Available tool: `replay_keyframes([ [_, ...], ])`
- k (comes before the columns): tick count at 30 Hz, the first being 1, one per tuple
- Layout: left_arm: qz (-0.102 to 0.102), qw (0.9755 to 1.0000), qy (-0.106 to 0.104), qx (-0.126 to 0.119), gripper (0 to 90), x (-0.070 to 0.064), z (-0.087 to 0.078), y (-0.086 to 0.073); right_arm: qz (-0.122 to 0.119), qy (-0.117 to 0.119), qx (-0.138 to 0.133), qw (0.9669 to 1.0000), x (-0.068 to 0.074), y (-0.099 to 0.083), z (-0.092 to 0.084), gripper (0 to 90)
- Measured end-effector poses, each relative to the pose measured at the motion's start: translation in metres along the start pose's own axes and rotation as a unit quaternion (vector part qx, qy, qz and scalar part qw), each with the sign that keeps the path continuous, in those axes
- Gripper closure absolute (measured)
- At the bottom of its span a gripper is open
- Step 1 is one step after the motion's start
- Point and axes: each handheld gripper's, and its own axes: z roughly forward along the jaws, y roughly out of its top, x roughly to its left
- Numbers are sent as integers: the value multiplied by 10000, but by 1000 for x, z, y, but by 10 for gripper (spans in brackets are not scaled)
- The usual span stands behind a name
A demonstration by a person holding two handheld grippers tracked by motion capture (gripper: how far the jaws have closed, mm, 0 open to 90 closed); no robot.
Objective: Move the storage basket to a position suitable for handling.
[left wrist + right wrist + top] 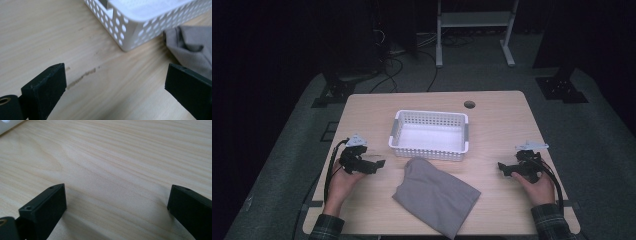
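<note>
On the table [502, 125], a white perforated basket [430, 148] sits mid-table with nothing in it; the folded grey cloth [435, 196] lies just near of it. Left gripper [377, 164] and right gripper [503, 169] flank the cloth, jaws apart, holding nothing.

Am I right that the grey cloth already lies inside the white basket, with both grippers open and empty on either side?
Not quite. The grey cloth lies on the table in front of the white basket, not inside it, as the high view shows. The left gripper and right gripper are indeed open and empty.
</note>
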Motion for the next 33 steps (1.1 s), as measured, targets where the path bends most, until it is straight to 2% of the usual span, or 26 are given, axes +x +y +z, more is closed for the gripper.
replay_keyframes([
  [6,-67,10000,37,27,46,4,4,17,10,1,5,10000,0,0,0,15],
  [7,-114,9999,-2,-35,46,5,5,19,12,2,6,10000,0,0,0,14],
  [11,-143,9999,-20,-28,60,7,8,30,9,0,5,10000,0,0,0,14],
  [15,-298,9994,-126,-97,84,9,12,40,8,-1,4,10000,0,0,0,14],
  [17,-319,9993,-131,-172,135,10,13,43,11,-1,6,10000,0,0,0,15],
  [21,-373,9992,-147,-73,154,14,21,52,10,-1,7,10000,0,0,0,15],
  [23,-373,9991,-174,-119,195,15,23,55,10,0,10,10000,0,0,0,14],
  [27,-369,9993,-114,14,241,16,31,62,12,-2,5,10000,0,1,1,15],
  [30,-380,9993,-16,-11,296,17,36,65,15,-2,4,10000,0,1,1,15],
  [33,-384,9992,-2,109,334,18,43,70,13,-2,4,10000,0,1,1,15],
])
